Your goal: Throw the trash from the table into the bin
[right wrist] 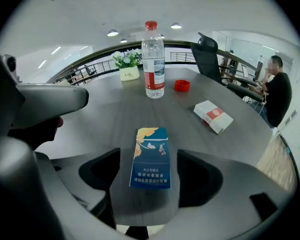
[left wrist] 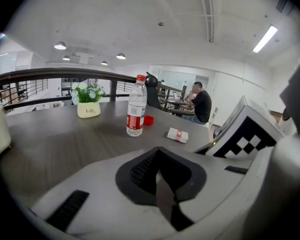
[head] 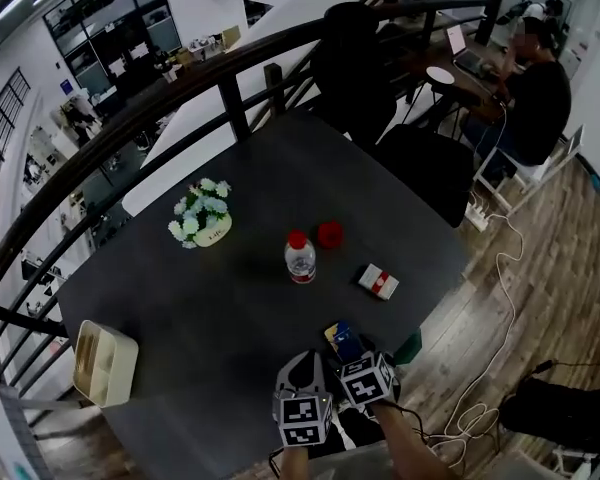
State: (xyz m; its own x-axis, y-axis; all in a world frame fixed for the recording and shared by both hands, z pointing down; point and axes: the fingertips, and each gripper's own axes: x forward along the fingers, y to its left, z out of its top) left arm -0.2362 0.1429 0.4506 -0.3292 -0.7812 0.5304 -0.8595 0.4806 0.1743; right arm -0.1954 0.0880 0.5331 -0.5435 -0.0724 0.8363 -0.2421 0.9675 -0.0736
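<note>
**A:** What sits at the left of the dark table (head: 230,308)?

**B:** A cream container (head: 104,363) rests at the table's left edge. Further in stands a small white pot of pale flowers (head: 202,218).

**A:** And in the middle?

**B:** A clear bottle (head: 300,256) with a red cap stands upright. A loose red lid (head: 329,234) lies just beside it, to its right and a little farther from the person. Right of those, a white-and-red pack (head: 377,281) lies flat, apart from both.

**A:** Where are the grippers?

**B:** Both hang over the near edge, side by side. The left gripper (left wrist: 160,176) has its jaws closed together with nothing between them. Its own view looks across the tabletop to the bottle, the pot and the white-and-red pack.

**A:** And the right one?

**B:** The right gripper (right wrist: 150,169) tilts down toward the tabletop with its jaws spread wide. A blue pack (right wrist: 151,158) lies flat on the table between them. There is a gap on each side, and the pads do not touch it. In the head view that pack shows close to the near edge, just ahead of the gripper.

**A:** Anything beyond the table?

**B:** A black railing (head: 230,68) curves behind it, and a black chair (head: 355,68) stands at the far side. At the far right a person (head: 540,98) sits at another desk.
</note>
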